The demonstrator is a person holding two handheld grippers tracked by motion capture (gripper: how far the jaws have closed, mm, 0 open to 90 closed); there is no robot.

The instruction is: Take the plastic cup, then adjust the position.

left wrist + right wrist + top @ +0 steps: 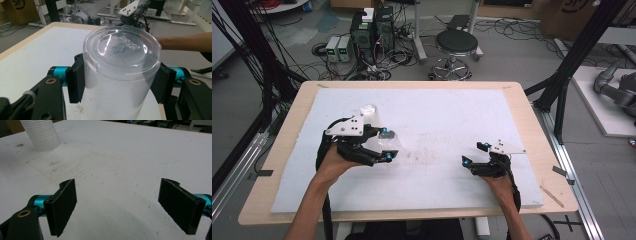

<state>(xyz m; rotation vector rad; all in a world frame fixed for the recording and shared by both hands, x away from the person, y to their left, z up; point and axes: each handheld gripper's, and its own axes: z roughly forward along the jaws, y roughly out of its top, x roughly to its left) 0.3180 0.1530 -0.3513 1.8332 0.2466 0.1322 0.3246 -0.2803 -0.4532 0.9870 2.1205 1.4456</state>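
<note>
The left tool [117, 82] pinches a clear plastic cup [120, 75], one black pad [77, 80] pressed flat on each side of its wall just under the rim. In the left gripper view the cup stands upright between the jaws, capped by a clear lid [122, 47] with raised lettering too faint to read; the cup's ribbed lower part runs down below the pads toward the white sheet [45, 50] that covers the bench. Whether its base touches the sheet cannot be told. From the high view the left tool [387, 145] sits over the left part of the sheet, with the cup [384, 137] showing as a faint clear shape between its blue-tipped ends, and a second glassy shape [368, 110] lies just beyond the tool's grey plate.

The right tool [117, 205] stands spread wide, with only bare, scuffed sheet between its two pads. It hovers low over the right part of the sheet [452, 115], well apart from the left tool. In the right gripper view, the cup's ribbed white side [41, 135] rises far ahead and to the left of these jaws. The right tool [474, 153] is held by a hand [497, 182] reaching in from the near edge of the bench [277, 165].
</note>
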